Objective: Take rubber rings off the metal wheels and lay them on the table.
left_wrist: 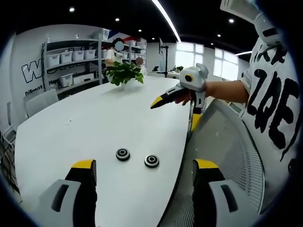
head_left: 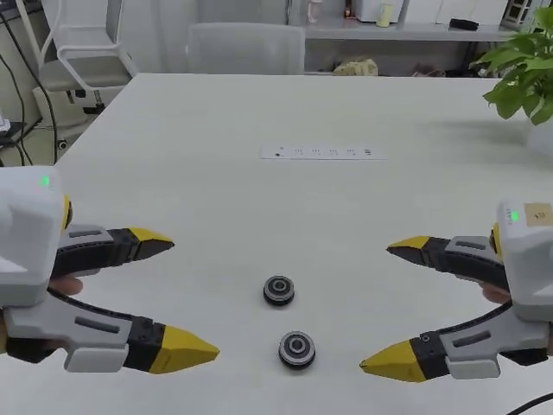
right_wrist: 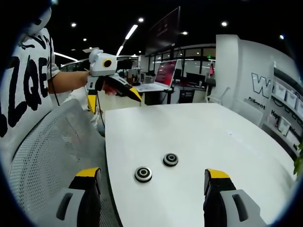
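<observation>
Two small metal wheels with black rubber rings lie flat on the white table, one (head_left: 278, 290) a little farther from me than the other (head_left: 296, 349). They lie as a pair in the left gripper view (left_wrist: 122, 154) (left_wrist: 151, 161) and in the right gripper view (right_wrist: 170, 159) (right_wrist: 143, 174). My left gripper (head_left: 194, 298) hovers open to their left, yellow tips pointing right. My right gripper (head_left: 374, 307) hovers open to their right, tips pointing left. Both are empty and clear of the wheels. The right gripper (left_wrist: 163, 100) crosses the left gripper view; the left gripper (right_wrist: 128, 92) crosses the right gripper view.
A white power strip (head_left: 323, 153) lies flush in the table's middle. A green plant (head_left: 524, 78) stands at the far right. Chairs (head_left: 246, 47) stand beyond the far edge. A mesh chair back (left_wrist: 227, 156) sits close behind the near table edge.
</observation>
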### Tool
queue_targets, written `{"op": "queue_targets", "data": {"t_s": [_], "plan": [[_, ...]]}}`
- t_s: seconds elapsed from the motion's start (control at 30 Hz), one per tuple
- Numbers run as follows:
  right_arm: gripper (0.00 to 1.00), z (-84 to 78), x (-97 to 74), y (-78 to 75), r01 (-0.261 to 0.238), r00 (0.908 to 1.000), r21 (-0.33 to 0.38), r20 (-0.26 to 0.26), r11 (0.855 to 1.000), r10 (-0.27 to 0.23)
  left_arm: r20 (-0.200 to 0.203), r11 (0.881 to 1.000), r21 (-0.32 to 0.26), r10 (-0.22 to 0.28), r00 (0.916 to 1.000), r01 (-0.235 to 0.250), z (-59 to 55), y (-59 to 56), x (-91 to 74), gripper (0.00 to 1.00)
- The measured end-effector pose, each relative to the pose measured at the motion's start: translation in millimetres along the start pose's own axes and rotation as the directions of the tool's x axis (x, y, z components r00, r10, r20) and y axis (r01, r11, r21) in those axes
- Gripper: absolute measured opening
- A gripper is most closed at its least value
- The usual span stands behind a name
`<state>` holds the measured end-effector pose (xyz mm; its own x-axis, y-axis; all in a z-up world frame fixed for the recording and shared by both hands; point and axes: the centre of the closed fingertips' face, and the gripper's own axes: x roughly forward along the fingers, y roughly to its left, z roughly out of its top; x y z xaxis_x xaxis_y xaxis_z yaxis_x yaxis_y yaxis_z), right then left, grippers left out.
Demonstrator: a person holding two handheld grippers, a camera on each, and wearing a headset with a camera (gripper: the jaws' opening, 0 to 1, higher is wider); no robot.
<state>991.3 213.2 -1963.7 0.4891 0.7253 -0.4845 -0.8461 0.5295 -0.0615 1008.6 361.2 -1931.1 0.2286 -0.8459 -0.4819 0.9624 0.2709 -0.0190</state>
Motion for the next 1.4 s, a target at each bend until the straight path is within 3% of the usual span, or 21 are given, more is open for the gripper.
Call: {"op": "queue_targets", "data": {"t_s": [0.53, 0.83, 1.4], "plan": [[0.83, -8.4, 14.3, -8.2, -0.042, 0.9980, -0.021, -0.049, 0.999, 0.041, -0.010, 0.999, 0.007, -0.038, 0.9992, 0.038, 1.1, 10.0, 21.0, 0.79], [0.75, -15.8, 24.2, -15.4, -0.058, 0.9958, -0.017, -0.071, 0.998, 0.057, -0.033, 0.999, 0.009, -0.051, 0.9982, 0.051, -4.0, 13.7, 30.8, 0.77], [0.67, -29.6, 41.5, -5.3, -0.138, 0.9842, -0.022, -0.115, 0.990, 0.135, -0.084, 0.996, 0.013, -0.086, 0.9928, 0.087, -17.0, 10.0, 50.9, 0.73]]}}
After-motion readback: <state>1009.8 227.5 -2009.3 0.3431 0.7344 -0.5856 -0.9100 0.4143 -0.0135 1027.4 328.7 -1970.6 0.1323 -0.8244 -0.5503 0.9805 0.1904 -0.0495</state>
